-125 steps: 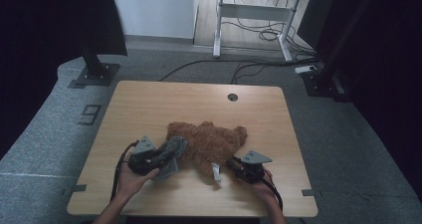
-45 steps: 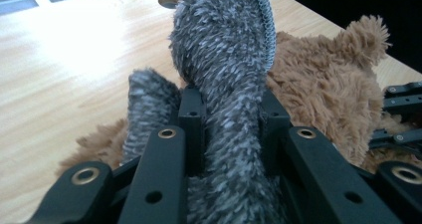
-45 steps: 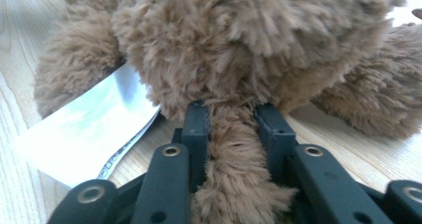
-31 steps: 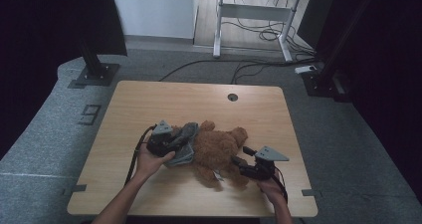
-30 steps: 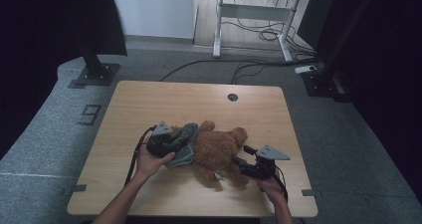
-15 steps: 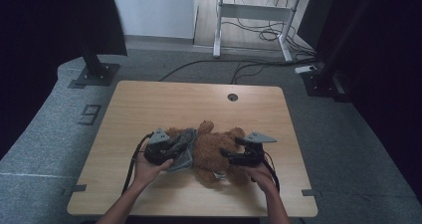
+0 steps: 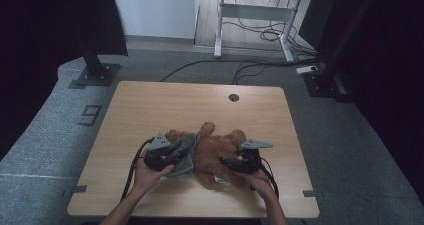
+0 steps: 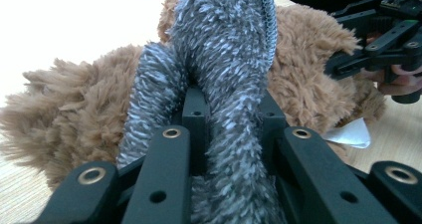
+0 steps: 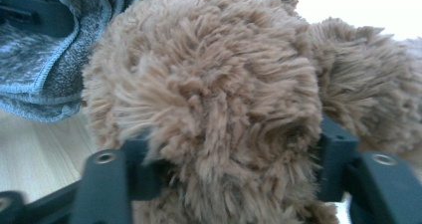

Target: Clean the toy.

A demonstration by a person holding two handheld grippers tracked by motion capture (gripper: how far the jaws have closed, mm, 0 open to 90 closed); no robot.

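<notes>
A brown teddy bear (image 7: 220,152) lies on the wooden table (image 7: 200,105), near its front edge. Over the bear's left side lies a grey fuzzy cloth (image 7: 186,150). My left gripper (image 7: 177,152) is shut on it, and a fold of the cloth (image 8: 224,74) runs up between the jaws (image 8: 226,109). From the right, my right gripper (image 7: 223,161) reaches the bear's lower part. Its jaws have just been closing and now press on a furry brown limb (image 9: 214,99) from both sides (image 9: 234,154). A white tag (image 8: 351,134) sticks out under the bear.
A round cable hole (image 7: 233,97) sits near the table's far edge. On the floor beyond are two black stand bases (image 7: 95,75) (image 7: 325,82), cables and a desk frame (image 7: 250,20). The tabletop behind the bear is bare wood.
My right gripper has moved left from beside the bear onto its limb, and its jaws have closed in on the fur. The left gripper has kept its hold on the grey cloth.
</notes>
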